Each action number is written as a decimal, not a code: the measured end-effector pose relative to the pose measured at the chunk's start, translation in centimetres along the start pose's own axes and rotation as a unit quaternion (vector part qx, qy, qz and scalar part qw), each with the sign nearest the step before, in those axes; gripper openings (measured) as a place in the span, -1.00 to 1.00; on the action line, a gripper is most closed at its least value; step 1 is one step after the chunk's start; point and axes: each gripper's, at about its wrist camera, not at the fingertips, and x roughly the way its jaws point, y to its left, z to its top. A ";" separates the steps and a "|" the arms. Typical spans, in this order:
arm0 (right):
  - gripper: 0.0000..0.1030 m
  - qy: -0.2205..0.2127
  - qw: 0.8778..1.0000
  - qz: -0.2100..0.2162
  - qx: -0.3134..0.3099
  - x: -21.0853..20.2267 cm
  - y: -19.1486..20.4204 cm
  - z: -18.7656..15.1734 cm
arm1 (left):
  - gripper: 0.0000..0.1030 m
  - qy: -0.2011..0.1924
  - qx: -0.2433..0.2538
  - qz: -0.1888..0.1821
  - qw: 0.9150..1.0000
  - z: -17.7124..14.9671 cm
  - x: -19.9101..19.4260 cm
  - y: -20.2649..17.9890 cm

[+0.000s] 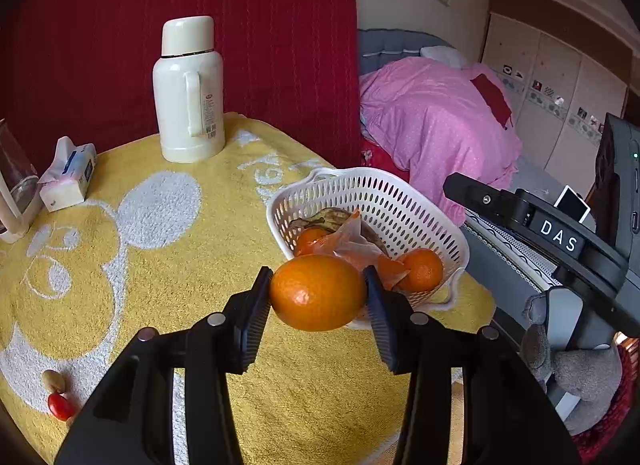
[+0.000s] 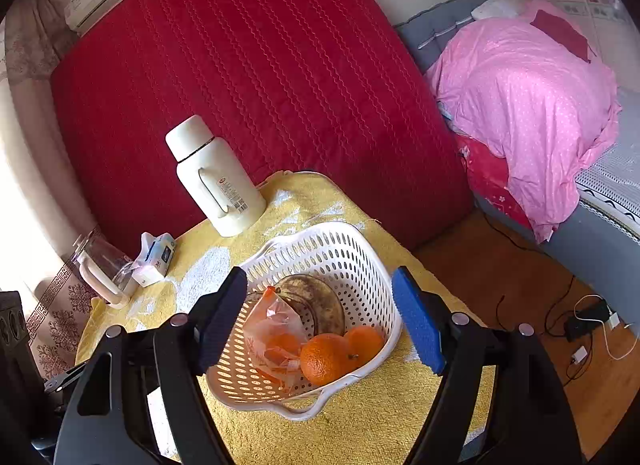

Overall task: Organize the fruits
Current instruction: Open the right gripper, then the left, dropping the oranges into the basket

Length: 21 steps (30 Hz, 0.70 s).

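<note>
My left gripper (image 1: 318, 297) is shut on an orange (image 1: 318, 292), held above the yellow towel just in front of the white perforated basket (image 1: 404, 201). The basket holds oranges (image 1: 422, 268), a browned banana (image 1: 332, 217) and an orange plastic bag (image 1: 352, 243). In the right wrist view my right gripper (image 2: 326, 321) stands open over the basket (image 2: 360, 261), nothing between its blue pads; below lie two oranges (image 2: 326, 357), the banana (image 2: 320, 301) and the bag (image 2: 272, 329). The right gripper's body (image 1: 560, 237) shows at the right of the left wrist view.
A cream thermos (image 1: 189, 89) stands at the back of the towel-covered table (image 1: 160, 265). A tissue pack (image 1: 70, 175) and a glass jug (image 2: 102, 269) sit at the left. A red cherry tomato (image 1: 60, 406) and a nut (image 1: 53, 380) lie near the front left. Bed with pink quilt (image 2: 528, 105) at right.
</note>
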 end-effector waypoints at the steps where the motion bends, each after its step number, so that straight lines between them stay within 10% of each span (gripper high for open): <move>1: 0.48 -0.002 1.000 -0.002 0.000 0.0 -0.1 0.0 | -0.10 0.001 0.006 -0.004 1.000 0.1 0.4 -0.5; 11: 0.49 -0.001 1.000 -0.008 0.009 0.4 -0.4 -0.2 | -0.08 0.003 0.017 -0.024 1.000 -0.4 3.5 -1.8; 15: 0.49 0.001 1.000 -0.008 0.008 0.5 -0.4 -0.3 | 0.33 -0.004 0.015 -0.015 1.000 -0.5 3.2 -1.5; 21: 0.48 -0.003 1.000 -0.009 0.010 0.4 -0.4 -0.3 | 0.36 -0.010 0.000 -0.014 1.000 -0.5 2.2 -0.6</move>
